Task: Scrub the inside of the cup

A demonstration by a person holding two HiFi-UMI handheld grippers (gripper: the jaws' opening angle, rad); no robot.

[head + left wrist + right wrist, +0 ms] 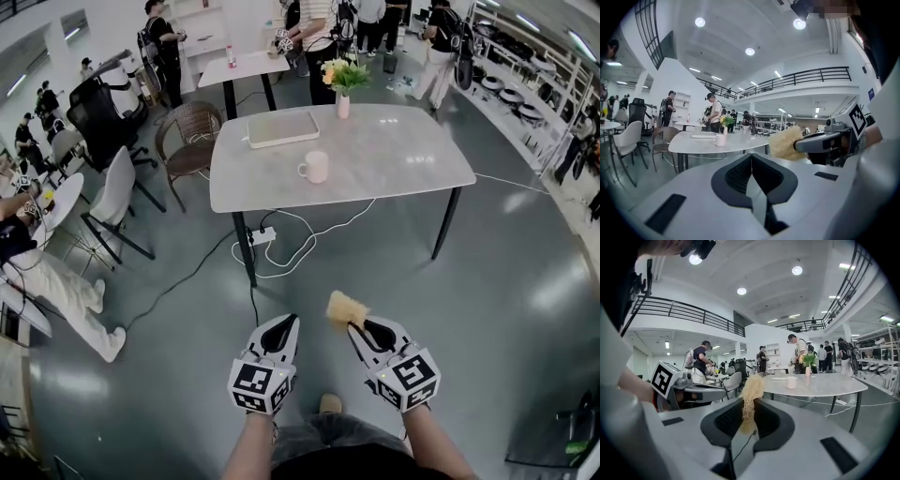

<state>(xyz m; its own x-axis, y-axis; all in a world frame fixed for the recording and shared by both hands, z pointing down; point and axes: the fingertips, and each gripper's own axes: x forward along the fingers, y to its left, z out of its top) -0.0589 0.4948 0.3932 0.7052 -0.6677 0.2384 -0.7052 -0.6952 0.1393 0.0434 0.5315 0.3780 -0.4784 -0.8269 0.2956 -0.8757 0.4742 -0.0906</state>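
Open grey floor [497,300] lies between the person and the white table [403,164], whose long near edge faces both grippers from well apart. The cup [315,167], a white mug, stands upright near the table's middle, closer to that near edge. A flat beige tray [282,128] lies behind the cup, and a vase of flowers [343,89] stands at the table's far edge. Below the table's left half, a power strip [263,235] and loose white cables lie on the floor beside the near left leg. A wicker chair [190,136] sits off the table's left end, and people stand beyond its far side. Both forearms reach forward side by side, and the grippers point toward the table, tipped slightly downward. The left gripper [284,324] has its jaws pressed together with nothing between them. The right gripper [360,328] has its jaws clamped on a yellow fibrous scrubber [346,308], which juts past the jaw tips toward the table.
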